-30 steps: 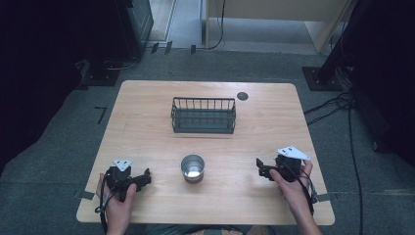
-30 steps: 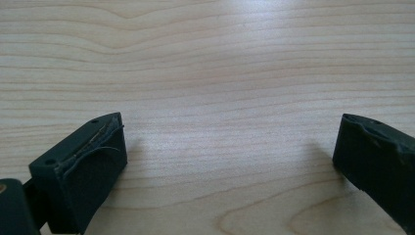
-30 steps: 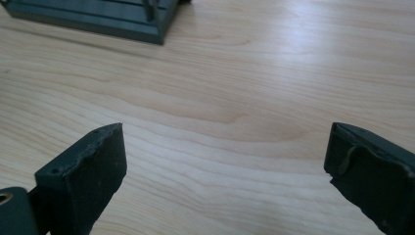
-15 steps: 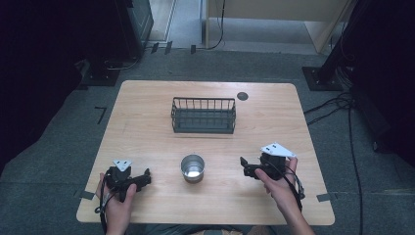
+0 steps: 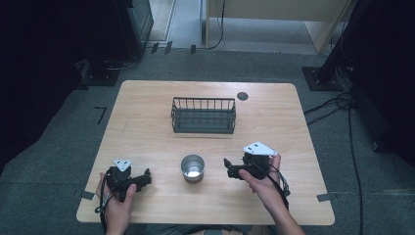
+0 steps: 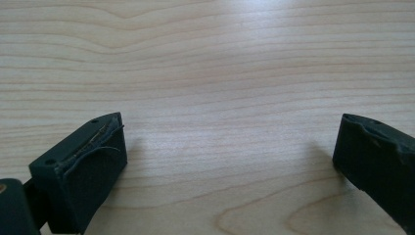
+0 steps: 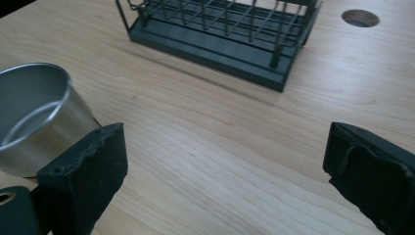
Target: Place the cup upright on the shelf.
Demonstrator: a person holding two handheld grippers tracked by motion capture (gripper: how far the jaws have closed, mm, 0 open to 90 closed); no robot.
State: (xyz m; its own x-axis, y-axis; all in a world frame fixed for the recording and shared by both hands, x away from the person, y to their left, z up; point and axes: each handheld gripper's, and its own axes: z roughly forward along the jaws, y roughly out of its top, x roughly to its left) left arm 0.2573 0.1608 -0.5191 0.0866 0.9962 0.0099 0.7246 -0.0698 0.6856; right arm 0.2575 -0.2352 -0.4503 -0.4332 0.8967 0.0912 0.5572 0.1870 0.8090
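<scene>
Reaching toward a metal cup (image 5: 193,168) is the step judged in hand: the right gripper (image 5: 227,167), jaws spread wide and holding nothing, hovers just beside the cup on its right, low over the table (image 5: 147,122). Cup: steel, upright, open mouth up, empty as far as the high view tells, standing alone near the table's front middle; in the right gripper view it (image 7: 34,117) sits to the left of the near jaw, outside the gap. Left gripper (image 5: 142,178): jaws likewise wide apart and holding nothing, at the front left of the table, well apart from the cup, its own view giving bare wood between the jaws. Wire basket (image 5: 203,115): dark, rectangular, empty, toward the far middle, well apart from the cup. Handling note, as a judgement: swing the right jaws leftward until the cup wall lies centred between them, stay level with the mid-wall instead of the rim, and close gently, since thin smooth steel may slip or tip if nudged off-centre. Room: open wood lies between cup and basket and to both sides; the front edge is near the hands, so carrying movements are better directed away from it.
</scene>
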